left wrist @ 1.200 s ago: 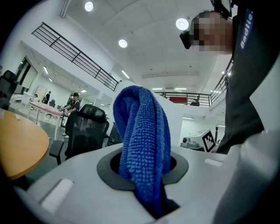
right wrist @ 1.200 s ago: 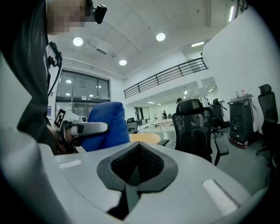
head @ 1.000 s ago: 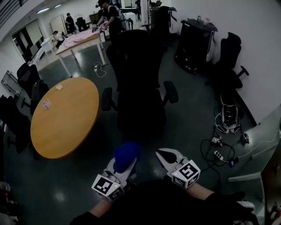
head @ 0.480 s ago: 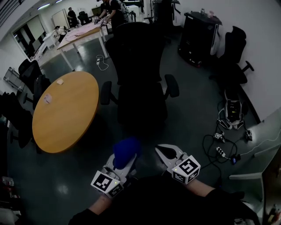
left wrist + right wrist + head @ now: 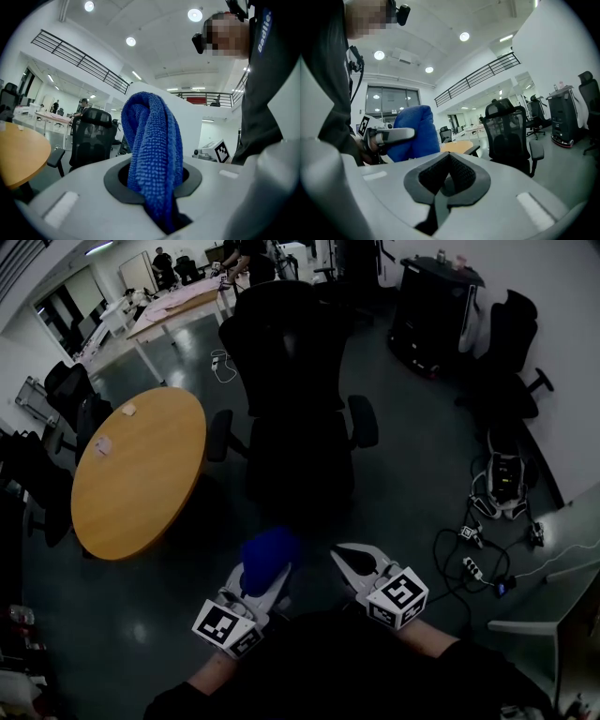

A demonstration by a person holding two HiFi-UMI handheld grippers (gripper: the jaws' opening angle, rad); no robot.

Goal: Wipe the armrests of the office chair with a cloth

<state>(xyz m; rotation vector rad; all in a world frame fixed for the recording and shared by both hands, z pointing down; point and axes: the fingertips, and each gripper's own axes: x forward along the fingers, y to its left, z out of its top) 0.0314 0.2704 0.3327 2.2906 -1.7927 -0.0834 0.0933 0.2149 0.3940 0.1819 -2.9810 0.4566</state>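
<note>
A black office chair (image 5: 298,418) stands ahead of me on the dark floor, its left armrest (image 5: 218,435) and right armrest (image 5: 363,421) both showing. A blue cloth (image 5: 267,558) is bunched in my left gripper (image 5: 265,579), which is shut on it and held low near my body, well short of the chair. In the left gripper view the blue cloth (image 5: 153,164) rises from between the jaws. My right gripper (image 5: 358,563) is beside it, shut with nothing held. The right gripper view shows the chair (image 5: 510,136) and the cloth (image 5: 414,132).
A round wooden table (image 5: 139,474) stands left of the chair. More black chairs (image 5: 56,418) sit at the far left and one (image 5: 506,371) by the right wall. Cables and a power strip (image 5: 473,554) lie on the floor at right. People stand at a far table (image 5: 178,306).
The view has shifted slightly forward, so the chair and table sit a little nearer. Both grippers keep their places and states, the cloth still held in the left.
</note>
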